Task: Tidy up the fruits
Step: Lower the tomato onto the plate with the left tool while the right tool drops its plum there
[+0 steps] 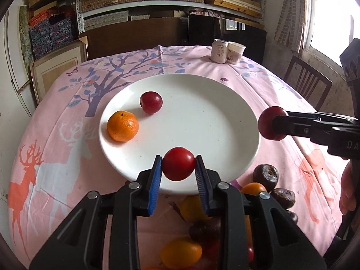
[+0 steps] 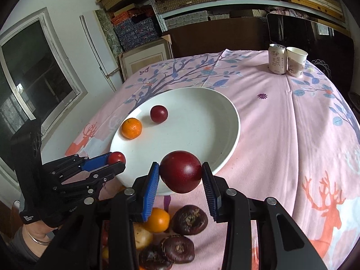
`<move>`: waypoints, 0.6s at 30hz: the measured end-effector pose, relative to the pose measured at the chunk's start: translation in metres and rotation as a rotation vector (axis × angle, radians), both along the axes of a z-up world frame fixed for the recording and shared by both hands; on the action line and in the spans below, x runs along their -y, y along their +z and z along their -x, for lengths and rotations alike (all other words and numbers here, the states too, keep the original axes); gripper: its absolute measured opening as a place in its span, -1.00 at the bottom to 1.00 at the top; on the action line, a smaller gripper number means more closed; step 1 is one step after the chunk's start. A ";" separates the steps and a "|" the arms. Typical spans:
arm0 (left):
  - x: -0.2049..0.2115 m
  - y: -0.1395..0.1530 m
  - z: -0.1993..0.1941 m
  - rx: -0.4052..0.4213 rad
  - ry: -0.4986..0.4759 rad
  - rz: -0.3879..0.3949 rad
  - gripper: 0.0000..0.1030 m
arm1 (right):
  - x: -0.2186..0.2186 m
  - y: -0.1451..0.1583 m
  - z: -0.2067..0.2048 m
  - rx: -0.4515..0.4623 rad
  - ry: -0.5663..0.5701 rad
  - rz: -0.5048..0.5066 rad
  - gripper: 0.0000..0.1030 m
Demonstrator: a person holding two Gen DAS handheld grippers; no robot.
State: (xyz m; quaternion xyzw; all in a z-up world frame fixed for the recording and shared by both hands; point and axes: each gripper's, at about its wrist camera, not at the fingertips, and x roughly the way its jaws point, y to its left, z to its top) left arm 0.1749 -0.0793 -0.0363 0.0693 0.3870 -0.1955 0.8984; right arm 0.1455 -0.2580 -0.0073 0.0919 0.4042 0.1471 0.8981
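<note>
Two grippers each pinch a fruit above the near rim of the white plate [image 1: 225,103]. The left gripper [image 1: 178,168] has its blue pads clamped on a small red tomato [image 1: 178,163]; the right gripper [image 2: 181,177] has its fingers closed on a dark red plum [image 2: 181,174], held just beside the plate's right edge. On the plate lie a mandarin [image 1: 122,126] and another dark red plum [image 1: 151,102], near each other but apart. Under the grippers, on the pink tablecloth [image 2: 281,123], sits a heap of orange, yellow and dark wrinkled fruits [image 2: 189,219]. At the far end, a drink can [image 2: 277,59] touches a paper cup [image 2: 295,61].
</note>
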 end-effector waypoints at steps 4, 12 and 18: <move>0.004 -0.007 -0.015 -0.025 0.011 -0.016 -0.42 | -0.010 -0.011 -0.015 -0.035 0.010 0.019 -0.21; -0.009 0.012 0.010 0.041 0.028 0.000 0.13 | -0.006 0.001 -0.001 0.017 -0.025 0.044 -0.15; -0.027 0.017 0.065 0.067 -0.010 -0.020 0.14 | 0.009 0.002 0.044 0.028 -0.031 0.022 -0.15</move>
